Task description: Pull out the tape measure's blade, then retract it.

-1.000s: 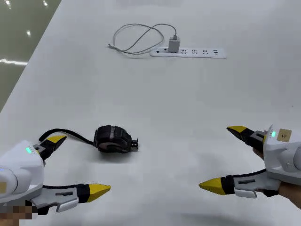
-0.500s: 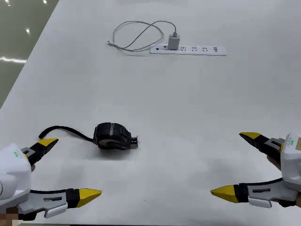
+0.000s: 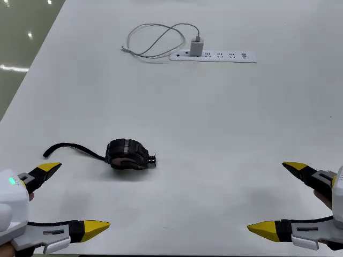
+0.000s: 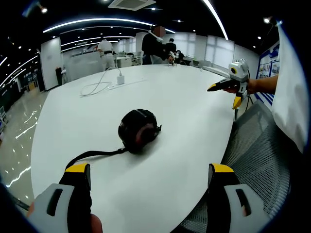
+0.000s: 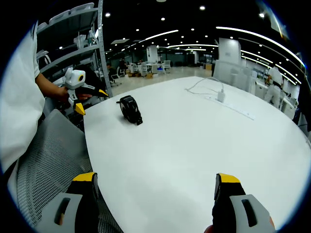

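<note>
The black tape measure [image 3: 127, 155] lies on the white tabletop [image 3: 214, 123] with only the blade's end hook showing at the case mouth. Its black wrist strap [image 3: 69, 148] trails toward the left gripper [image 3: 79, 195], which hovers near it with jaws spread wide. The right gripper [image 3: 269, 196] hangs well apart from the tape measure on the opposite side — its jaws equally wide. At the tabletop's far end sits a white power strip [image 3: 214, 55] with a charger [image 3: 196, 47] plugged in — its pale cable [image 3: 153, 43] looped just beside it.
</note>
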`<move>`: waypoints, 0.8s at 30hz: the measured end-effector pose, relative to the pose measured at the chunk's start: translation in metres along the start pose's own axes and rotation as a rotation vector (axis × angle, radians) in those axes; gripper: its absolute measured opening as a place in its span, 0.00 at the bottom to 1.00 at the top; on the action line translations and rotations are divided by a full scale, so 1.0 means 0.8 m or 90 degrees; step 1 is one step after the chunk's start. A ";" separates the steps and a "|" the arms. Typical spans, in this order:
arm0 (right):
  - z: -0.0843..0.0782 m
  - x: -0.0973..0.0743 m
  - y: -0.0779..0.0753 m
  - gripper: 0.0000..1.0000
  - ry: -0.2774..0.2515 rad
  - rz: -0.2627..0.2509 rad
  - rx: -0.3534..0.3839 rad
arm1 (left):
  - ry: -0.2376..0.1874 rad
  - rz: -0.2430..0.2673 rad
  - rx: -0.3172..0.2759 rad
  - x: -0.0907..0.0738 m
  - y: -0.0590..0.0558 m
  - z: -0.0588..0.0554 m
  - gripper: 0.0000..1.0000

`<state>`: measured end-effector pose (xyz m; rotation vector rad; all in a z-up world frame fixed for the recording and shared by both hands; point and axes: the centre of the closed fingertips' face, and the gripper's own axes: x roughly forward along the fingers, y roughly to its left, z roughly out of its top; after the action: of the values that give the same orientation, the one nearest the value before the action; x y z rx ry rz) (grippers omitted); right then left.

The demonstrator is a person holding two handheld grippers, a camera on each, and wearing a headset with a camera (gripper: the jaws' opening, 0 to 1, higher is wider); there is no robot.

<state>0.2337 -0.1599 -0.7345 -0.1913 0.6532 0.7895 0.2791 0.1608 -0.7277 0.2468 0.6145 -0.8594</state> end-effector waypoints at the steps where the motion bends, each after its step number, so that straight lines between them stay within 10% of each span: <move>1: 0.001 -0.001 0.002 0.99 0.001 0.000 0.001 | -0.003 0.001 -0.001 0.000 0.000 0.002 0.99; 24: 0.002 -0.002 0.003 0.99 -0.001 0.002 0.003 | -0.013 0.004 0.011 0.002 -0.002 0.009 0.94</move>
<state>0.2317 -0.1588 -0.7320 -0.1854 0.6547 0.7911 0.2815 0.1560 -0.7229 0.2559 0.5874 -0.8600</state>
